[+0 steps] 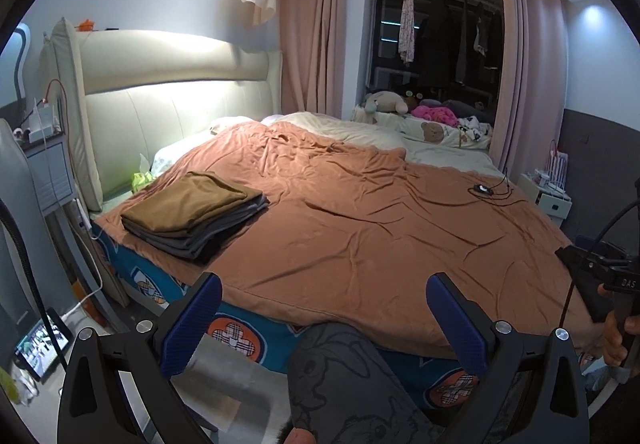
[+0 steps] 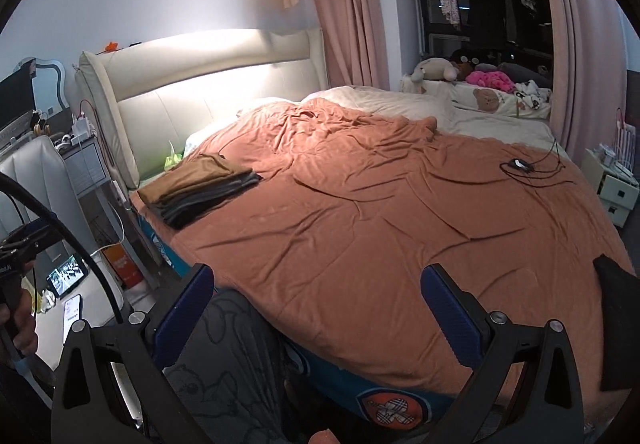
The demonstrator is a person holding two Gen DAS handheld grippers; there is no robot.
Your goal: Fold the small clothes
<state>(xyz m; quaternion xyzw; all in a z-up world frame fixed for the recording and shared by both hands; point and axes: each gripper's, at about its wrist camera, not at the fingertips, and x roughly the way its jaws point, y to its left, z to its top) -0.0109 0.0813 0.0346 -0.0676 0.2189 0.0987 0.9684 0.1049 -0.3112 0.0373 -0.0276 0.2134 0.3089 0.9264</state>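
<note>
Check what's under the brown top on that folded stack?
Under the brown garment lie several folded grey pieces, resting on the orange blanket. Only their edges show; count and type are hidden.

Both wrist views face bed (image 1: 360, 228), side by side

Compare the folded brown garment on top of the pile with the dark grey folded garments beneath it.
The folded brown garment is olive-brown and lies on top, fully exposed; the dark grey folded garments are charcoal, underneath, showing only layered edges. The brown is one piece; the grey are several. Both are folded flat on the orange bedspread.
</note>
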